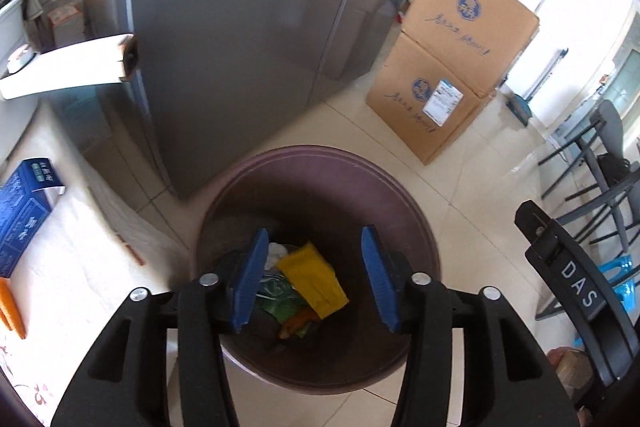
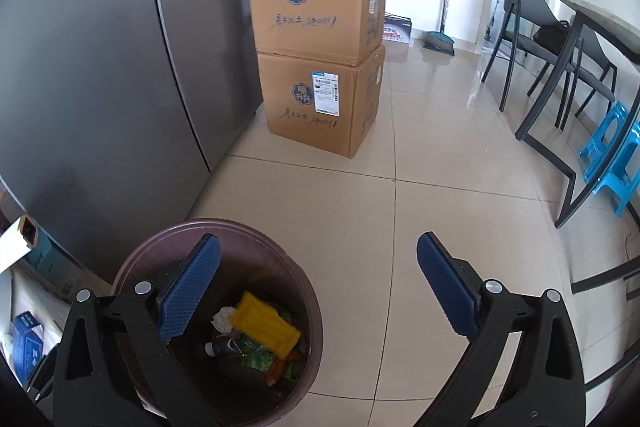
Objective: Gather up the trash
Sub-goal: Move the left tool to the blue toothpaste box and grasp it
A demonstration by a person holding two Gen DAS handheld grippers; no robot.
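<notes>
Hovering right over the bin (image 1: 320, 187), the left claw (image 1: 316, 279) is partly spread with nothing between its pads. Yellow packet (image 1: 314, 279) lies down inside with other trash. Right claw (image 2: 320, 287) gapes wide and empty, bin (image 2: 288, 267) at its 9 o'clock.

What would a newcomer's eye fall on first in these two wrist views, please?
Probably the round brown trash bin on the tiled floor beside the grey fridge, with a bright yellow wrapper on top of the rubbish inside. The left gripper hangs open right over it, nothing between its blue pads. Behind stand two stacked cardboard boxes.
</notes>
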